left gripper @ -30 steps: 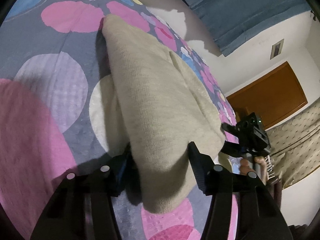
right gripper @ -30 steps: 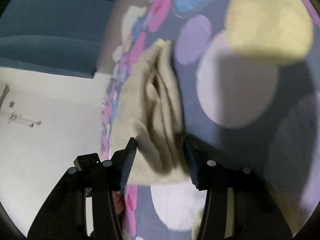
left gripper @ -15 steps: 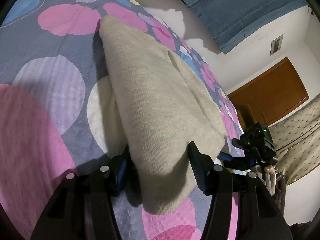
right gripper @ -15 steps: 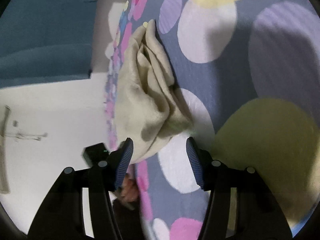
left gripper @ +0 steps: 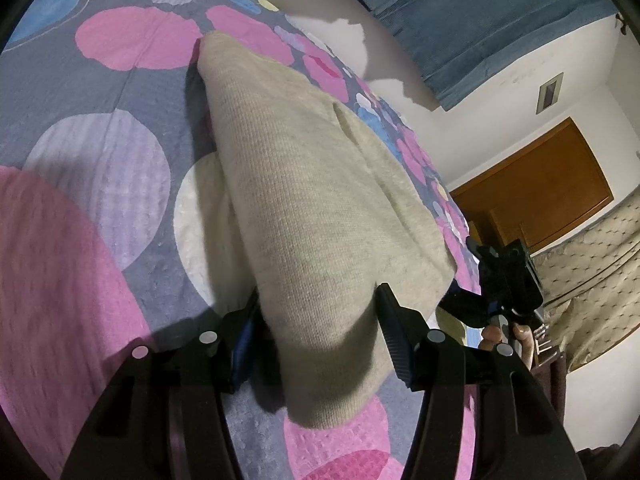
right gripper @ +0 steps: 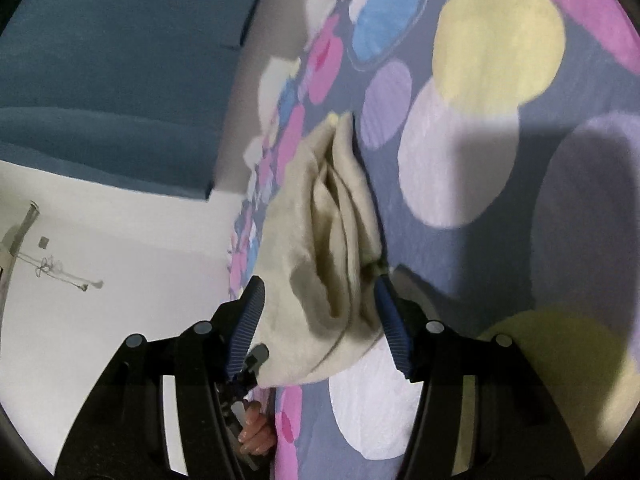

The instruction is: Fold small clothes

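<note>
A beige knit garment (left gripper: pixel 320 216) is being held up off a polka-dot bedspread (left gripper: pixel 88 92) by two hand-held grippers, one at each near corner. In the left wrist view, the left gripper (left gripper: pixel 316 320) is being kept spread wide, its black fingers (left gripper: pixel 394 332) standing on either side of the garment's draped near end; whether the cloth is actually being pinched cannot be told, since the fabric is hanging over the gap and hiding the inner pads. A folded lip of the knit is hanging down below the fingers, over a pink dot of the bedspread. To the right, just past the garment's other near corner, the right gripper (left gripper: pixel 508 280) is being gripped by bare fingertips.

In the right wrist view, the right gripper (right gripper: pixel 320 320) is also being held wide, with bunched folds of the garment (right gripper: pixel 320 240) lying between its blue ribbed pads (right gripper: pixel 390 324); the cloth is touching the right-hand pad, while a firm clamp cannot be confirmed. Below the left finger, a hand (right gripper: pixel 256 432) is being seen on the left gripper's handle.

Farther off, the garment is being stretched away from both grippers, narrowing to a far corner resting on the bedspread (right gripper: pixel 500 140). Beyond the bed edge, a blue curtain (left gripper: pixel 472 12) is hanging against a white wall (left gripper: pixel 540 128), and a wooden door (left gripper: pixel 532 192) is being shown at right.
</note>
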A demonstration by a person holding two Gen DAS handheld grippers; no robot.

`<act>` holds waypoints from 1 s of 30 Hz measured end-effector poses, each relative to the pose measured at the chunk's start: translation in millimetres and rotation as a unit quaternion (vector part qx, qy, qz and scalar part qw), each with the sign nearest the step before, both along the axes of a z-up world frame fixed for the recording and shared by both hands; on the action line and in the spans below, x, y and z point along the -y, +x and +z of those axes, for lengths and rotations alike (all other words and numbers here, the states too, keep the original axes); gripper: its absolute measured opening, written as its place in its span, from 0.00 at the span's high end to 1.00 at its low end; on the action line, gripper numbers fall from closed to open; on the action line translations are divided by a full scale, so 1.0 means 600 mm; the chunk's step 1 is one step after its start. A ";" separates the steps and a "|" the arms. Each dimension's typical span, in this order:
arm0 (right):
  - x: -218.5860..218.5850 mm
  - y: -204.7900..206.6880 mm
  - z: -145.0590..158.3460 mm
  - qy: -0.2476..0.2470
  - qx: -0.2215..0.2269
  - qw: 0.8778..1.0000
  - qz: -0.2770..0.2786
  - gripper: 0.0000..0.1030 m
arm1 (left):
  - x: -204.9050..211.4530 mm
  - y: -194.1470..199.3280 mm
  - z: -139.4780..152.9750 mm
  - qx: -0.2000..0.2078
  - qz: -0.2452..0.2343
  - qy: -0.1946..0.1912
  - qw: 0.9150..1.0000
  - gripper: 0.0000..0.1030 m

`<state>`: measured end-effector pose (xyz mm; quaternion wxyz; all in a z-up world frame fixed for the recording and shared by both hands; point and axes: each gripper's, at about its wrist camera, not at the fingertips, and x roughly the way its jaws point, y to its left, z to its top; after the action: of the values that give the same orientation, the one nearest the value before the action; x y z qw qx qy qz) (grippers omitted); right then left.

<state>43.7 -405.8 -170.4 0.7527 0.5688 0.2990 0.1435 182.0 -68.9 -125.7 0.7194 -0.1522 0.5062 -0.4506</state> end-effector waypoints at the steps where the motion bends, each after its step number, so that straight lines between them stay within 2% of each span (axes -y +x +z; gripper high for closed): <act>1: 0.001 0.002 -0.006 0.008 -0.007 1.000 0.020 0.44 | -0.001 0.000 0.000 0.001 -0.001 0.001 1.000 0.46; 4: -0.007 0.024 -0.001 -0.016 -0.018 0.997 0.069 0.43 | 0.000 -0.002 0.002 0.005 -0.002 0.004 1.000 0.46; 7: -0.015 0.049 0.006 -0.041 -0.029 0.995 0.088 0.43 | 0.000 -0.002 0.003 0.005 -0.002 0.003 1.000 0.46; 11: -0.017 0.064 0.012 -0.039 -0.030 0.995 0.090 0.44 | -0.001 -0.002 0.004 0.001 -0.003 -0.003 1.000 0.46; 12: -0.019 0.063 0.010 -0.045 -0.030 0.994 0.095 0.46 | -0.003 -0.001 0.003 -0.003 -0.004 -0.008 1.000 0.44; 15: -0.033 0.069 0.006 -0.081 -0.046 0.990 0.108 0.65 | -0.001 0.001 0.001 -0.010 -0.005 -0.015 1.000 0.40; 16: -0.037 0.073 0.003 -0.080 -0.047 0.990 0.111 0.71 | 0.001 0.002 0.002 -0.010 -0.003 -0.014 1.000 0.39; 18: -0.051 0.084 -0.005 -0.077 -0.048 0.989 0.119 0.77 | 0.010 0.001 0.006 -0.009 0.001 -0.009 1.000 0.39; 20: -0.058 0.090 -0.006 -0.088 -0.046 0.988 0.119 0.80 | 0.018 -0.001 0.004 -0.007 0.004 0.004 1.000 0.49; 21: -0.059 0.090 -0.005 -0.090 -0.044 0.988 0.117 0.80 | 0.019 0.000 0.002 -0.008 0.005 0.009 1.000 0.62; 22: -0.058 0.088 -0.004 -0.091 -0.042 0.988 0.115 0.81 | 0.020 0.001 -0.003 -0.018 0.004 0.008 1.000 0.68; 25: -0.058 0.076 -0.005 -0.085 -0.036 0.990 0.106 0.85 | 0.011 0.001 -0.002 -0.028 0.015 -0.006 0.999 0.75; 30: -0.066 0.056 0.007 -0.092 -0.023 0.991 0.093 0.88 | 0.014 -0.025 0.015 0.014 0.018 0.020 1.000 0.77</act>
<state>77.1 -366.2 -166.0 0.7780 0.4705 0.3795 0.1715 166.8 -77.2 -116.6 0.7375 -0.1407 0.5023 -0.4290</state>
